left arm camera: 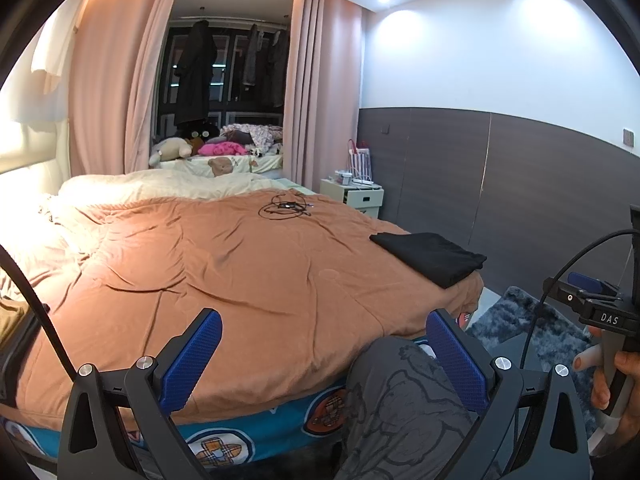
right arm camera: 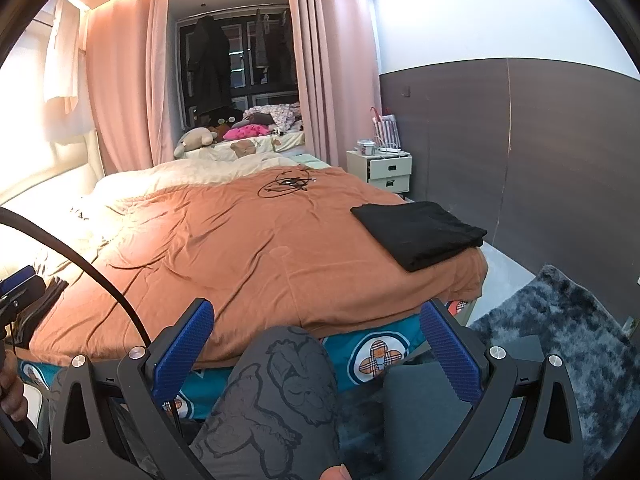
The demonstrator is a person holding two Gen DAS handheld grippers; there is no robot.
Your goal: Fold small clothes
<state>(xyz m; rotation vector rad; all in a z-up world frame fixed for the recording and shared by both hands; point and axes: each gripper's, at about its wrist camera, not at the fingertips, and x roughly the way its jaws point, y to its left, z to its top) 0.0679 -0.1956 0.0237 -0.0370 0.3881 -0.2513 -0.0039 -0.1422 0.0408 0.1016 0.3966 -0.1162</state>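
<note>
Both the left tongs [left arm camera: 324, 360] and right tongs [right arm camera: 316, 350] stood wide, holding nothing. The folded black garment [right arm camera: 420, 234] lay at the bed's [right arm camera: 240, 240] right corner edge. Risk: a careless nudge could slide it floorward.

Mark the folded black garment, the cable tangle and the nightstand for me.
folded black garment [right arm camera: 420, 234]: right wrist view, middle of its top face.
cable tangle [right arm camera: 286, 185]: right wrist view, centre of the loops.
nightstand [right arm camera: 390, 168]: right wrist view, upper drawer front.
</note>
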